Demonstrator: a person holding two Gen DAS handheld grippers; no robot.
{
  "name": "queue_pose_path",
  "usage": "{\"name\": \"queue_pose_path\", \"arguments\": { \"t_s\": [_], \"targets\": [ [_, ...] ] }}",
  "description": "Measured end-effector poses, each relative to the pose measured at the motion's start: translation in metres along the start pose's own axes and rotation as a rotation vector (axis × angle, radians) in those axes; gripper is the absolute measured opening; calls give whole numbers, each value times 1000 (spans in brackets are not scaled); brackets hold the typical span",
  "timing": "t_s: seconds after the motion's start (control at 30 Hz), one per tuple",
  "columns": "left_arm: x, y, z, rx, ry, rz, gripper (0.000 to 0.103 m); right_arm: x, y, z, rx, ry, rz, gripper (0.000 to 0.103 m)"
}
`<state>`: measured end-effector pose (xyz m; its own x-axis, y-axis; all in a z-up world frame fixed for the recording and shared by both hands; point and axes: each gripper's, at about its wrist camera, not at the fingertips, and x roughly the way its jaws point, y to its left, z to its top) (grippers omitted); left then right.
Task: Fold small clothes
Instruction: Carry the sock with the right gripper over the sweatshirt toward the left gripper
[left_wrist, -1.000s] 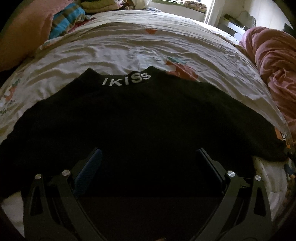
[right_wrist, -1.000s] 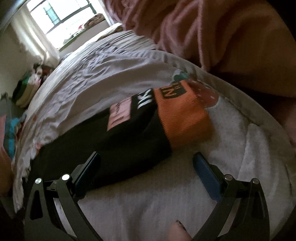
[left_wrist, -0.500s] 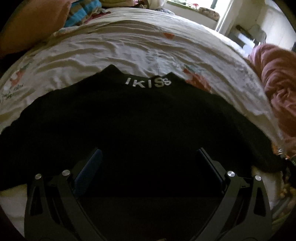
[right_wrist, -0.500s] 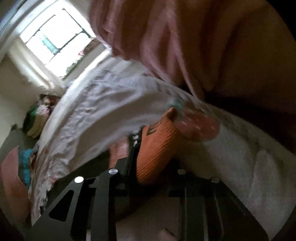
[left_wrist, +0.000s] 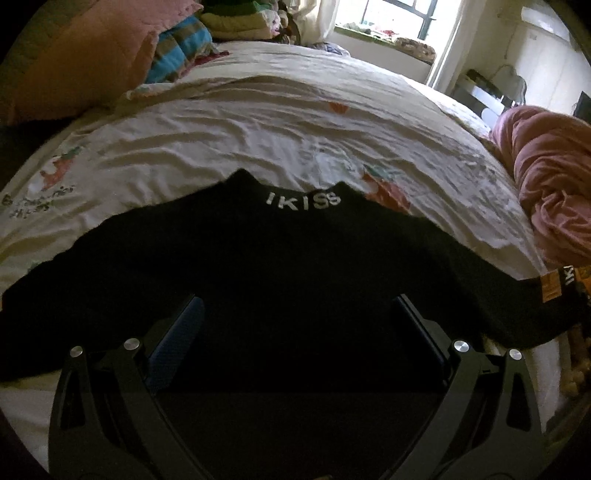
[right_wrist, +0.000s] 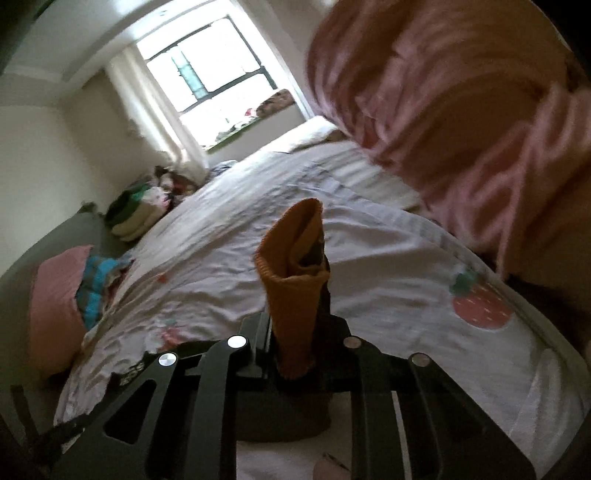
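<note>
A black sweater (left_wrist: 277, 258) with white lettering at the collar lies spread flat on the bed sheet (left_wrist: 258, 122). My left gripper (left_wrist: 297, 304) hovers open over its lower body, nothing between its fingers. The sweater's right sleeve ends in an orange cuff (right_wrist: 291, 295); the left wrist view shows that sleeve end (left_wrist: 554, 288) at the far right edge. My right gripper (right_wrist: 295, 350) is closing on the cuff, pads pressing it. The cuff stands upright between the jaws, raised above the sheet, its open end on top.
A bunched pink blanket (left_wrist: 554, 192) lies along the bed's right side, close to the right gripper (right_wrist: 461, 92). A pink pillow (left_wrist: 74, 62) and a stack of folded clothes (left_wrist: 236, 26) sit at the bed's far left. Wrinkled strawberry-print sheet stretches beyond the collar.
The right gripper went from wide open around the flat orange cuff to shut on it and lifted it upright off the sheet. The left gripper rose a little, staying open.
</note>
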<state>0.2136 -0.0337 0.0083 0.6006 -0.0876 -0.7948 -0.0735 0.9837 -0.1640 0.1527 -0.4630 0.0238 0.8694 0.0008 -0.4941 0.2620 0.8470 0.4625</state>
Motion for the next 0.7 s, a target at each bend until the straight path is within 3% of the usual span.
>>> {"name": "queue_pose_path", "arguments": {
  "t_s": [0.43, 0.7],
  "targets": [
    [-28, 29, 4, -58, -56, 10, 94, -8, 98, -9, -143, 25, 165, 16],
    [-31, 47, 1, -120, -46, -46, 94, -2, 151, -27, -217, 78, 233, 15]
  ]
}}
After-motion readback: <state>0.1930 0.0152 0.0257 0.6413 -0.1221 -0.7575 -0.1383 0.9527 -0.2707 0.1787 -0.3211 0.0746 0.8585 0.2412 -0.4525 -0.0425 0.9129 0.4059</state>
